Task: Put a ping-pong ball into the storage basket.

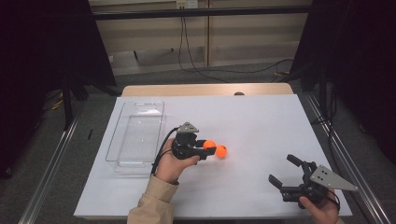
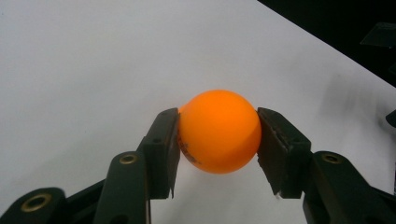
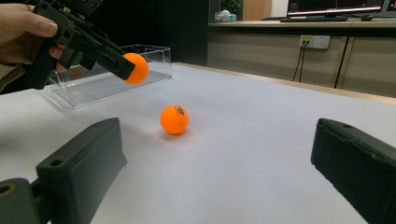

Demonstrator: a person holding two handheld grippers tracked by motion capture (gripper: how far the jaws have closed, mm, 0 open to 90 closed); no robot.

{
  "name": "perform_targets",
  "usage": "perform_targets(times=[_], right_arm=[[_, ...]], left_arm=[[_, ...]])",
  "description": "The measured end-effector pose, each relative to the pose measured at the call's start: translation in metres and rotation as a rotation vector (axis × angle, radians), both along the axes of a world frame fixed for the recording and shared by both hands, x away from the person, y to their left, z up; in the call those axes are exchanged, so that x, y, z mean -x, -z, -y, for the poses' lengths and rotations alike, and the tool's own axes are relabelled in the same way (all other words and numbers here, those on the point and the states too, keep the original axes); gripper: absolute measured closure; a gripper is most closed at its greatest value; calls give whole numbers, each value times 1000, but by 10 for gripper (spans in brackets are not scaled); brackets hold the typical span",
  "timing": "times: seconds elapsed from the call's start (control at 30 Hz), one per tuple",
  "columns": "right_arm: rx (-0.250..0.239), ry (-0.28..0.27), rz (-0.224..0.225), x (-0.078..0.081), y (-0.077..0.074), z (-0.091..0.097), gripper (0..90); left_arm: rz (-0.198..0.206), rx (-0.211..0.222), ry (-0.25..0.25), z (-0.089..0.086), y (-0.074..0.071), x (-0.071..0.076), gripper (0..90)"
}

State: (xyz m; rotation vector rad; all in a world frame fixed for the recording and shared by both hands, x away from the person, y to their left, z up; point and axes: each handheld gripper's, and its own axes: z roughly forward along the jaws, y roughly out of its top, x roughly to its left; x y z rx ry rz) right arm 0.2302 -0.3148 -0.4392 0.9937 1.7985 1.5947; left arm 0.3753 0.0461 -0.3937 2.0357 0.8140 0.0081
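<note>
An orange ball (image 2: 219,131) sits pinched between the two black jaws of my left gripper (image 2: 217,140), lifted off the white table; the held ball (image 1: 209,144) and left gripper (image 1: 206,149) are near the table's middle. A second orange ball (image 1: 221,151) with a dark print lies on the table just right of it, and it rests on the white surface (image 3: 174,119) ahead of my right gripper (image 3: 217,144), whose jaws stand wide apart with nothing between them. The right gripper (image 1: 281,168) is at the front right, open. In the right gripper view the left gripper (image 3: 116,58) carries its ball (image 3: 137,68) above the table.
A clear plastic tray (image 1: 120,140) stands empty at the left of the white table cover (image 1: 261,121); it is behind the left gripper as the clear tray (image 3: 154,53) in the right gripper view. The wooden table edge (image 1: 205,89) runs along the back. Cables hang beyond it.
</note>
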Motion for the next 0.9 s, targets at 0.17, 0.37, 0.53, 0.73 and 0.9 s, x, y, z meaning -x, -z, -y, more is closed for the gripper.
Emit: perform_targets(times=[0.17,0.37,0.53,0.73,0.9], right_arm=[[1,-1,1,0,0,0,22],[-1,1,0,0,0,0,22],[1,-1,1,0,0,0,22],[2,0,1,0,0,0,22],[2,1,1,0,0,0,22]], left_arm=[[1,-5,-6,-2,0,-1,510],[0,-5,-25,-7,-4,-2,511],[-5,-3,-39,-11,-6,-3,510],[-10,-1,-51,-15,-7,-4,510],[-14,3,-57,-18,-8,-4,511]])
